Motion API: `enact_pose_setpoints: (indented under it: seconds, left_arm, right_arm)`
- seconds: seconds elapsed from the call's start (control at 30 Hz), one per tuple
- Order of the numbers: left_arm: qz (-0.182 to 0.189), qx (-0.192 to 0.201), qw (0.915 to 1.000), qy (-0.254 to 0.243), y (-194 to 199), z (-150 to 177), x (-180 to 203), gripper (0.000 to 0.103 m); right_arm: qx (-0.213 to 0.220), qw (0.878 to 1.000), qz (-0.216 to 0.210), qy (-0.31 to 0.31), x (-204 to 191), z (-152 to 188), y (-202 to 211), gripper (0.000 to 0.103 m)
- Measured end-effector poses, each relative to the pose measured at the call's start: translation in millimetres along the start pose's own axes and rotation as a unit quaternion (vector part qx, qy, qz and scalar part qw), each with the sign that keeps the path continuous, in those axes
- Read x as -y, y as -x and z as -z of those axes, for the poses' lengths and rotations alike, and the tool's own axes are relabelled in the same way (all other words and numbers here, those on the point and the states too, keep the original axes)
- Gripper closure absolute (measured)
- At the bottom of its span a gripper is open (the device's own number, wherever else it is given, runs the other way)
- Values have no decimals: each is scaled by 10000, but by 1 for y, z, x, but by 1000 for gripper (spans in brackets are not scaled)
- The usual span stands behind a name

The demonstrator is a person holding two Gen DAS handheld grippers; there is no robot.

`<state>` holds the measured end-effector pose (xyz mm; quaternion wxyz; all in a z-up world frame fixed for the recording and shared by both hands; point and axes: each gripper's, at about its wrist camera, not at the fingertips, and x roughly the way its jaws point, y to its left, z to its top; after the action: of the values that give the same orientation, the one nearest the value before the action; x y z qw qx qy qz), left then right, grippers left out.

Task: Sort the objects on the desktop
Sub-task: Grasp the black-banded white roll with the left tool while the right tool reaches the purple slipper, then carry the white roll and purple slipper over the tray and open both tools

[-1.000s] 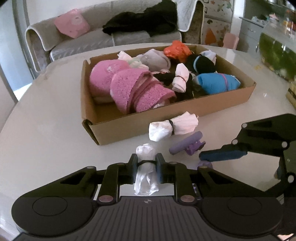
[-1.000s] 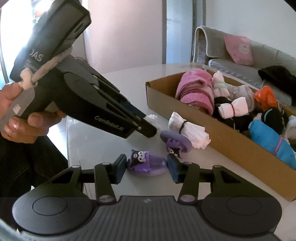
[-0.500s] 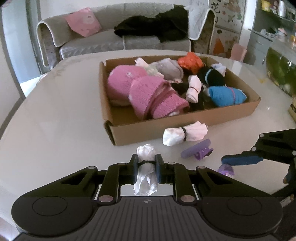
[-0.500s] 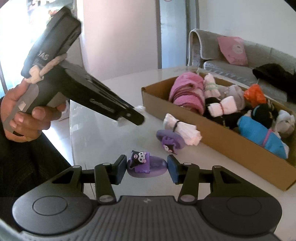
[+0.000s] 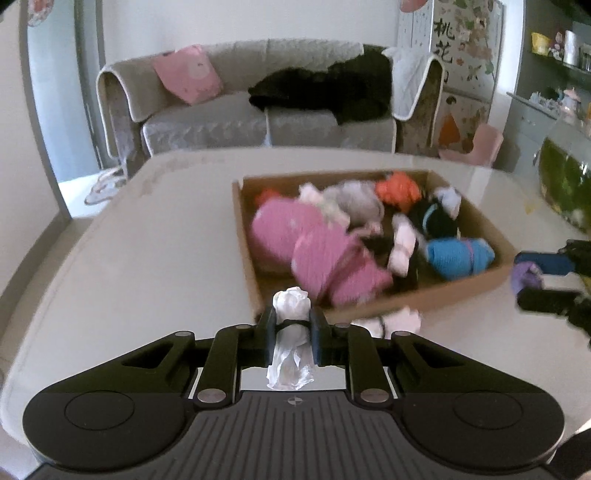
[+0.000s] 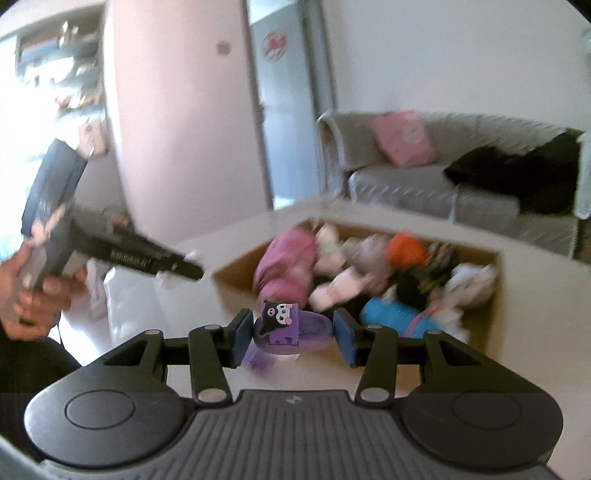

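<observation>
Two hanzi, fridge (image 5: 448, 35): 桃花

Grey quilted sofa (image 5: 266, 110) sitting against white wall (image 5: 240, 22), pink cushion (image 5: 188, 74) and black clothing (image 5: 332, 92) lying on it. Daylight glaring in at left of right wrist view. Shelving (image 5: 554, 74) standing far right.

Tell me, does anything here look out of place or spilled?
One white sock bundle lies on the table just outside the cardboard box, against its near wall, while the other bundles are inside. Nothing looks spilled or damaged.
</observation>
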<state>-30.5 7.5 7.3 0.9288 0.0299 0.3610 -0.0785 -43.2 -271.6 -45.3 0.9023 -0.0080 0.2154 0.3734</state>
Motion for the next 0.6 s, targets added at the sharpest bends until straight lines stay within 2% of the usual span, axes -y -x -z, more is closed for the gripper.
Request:
enact_pose_setpoints:
  seconds: [0.2, 0.4, 0.6]
  left_arm:
    - [200, 333, 9992, -103, -6, -47, 20, 79]
    - [455, 503, 9977, -86, -32, -93, 39, 79]
    - [614, 474, 9970, 6, -71, -119, 51, 79]
  right_arm:
    - [568, 9970, 342, -395, 32, -33, 13, 59]
    - [668, 9946, 505, -612, 62, -63, -14, 59]
    - [527, 9938, 506, -843, 82, -69, -56, 59]
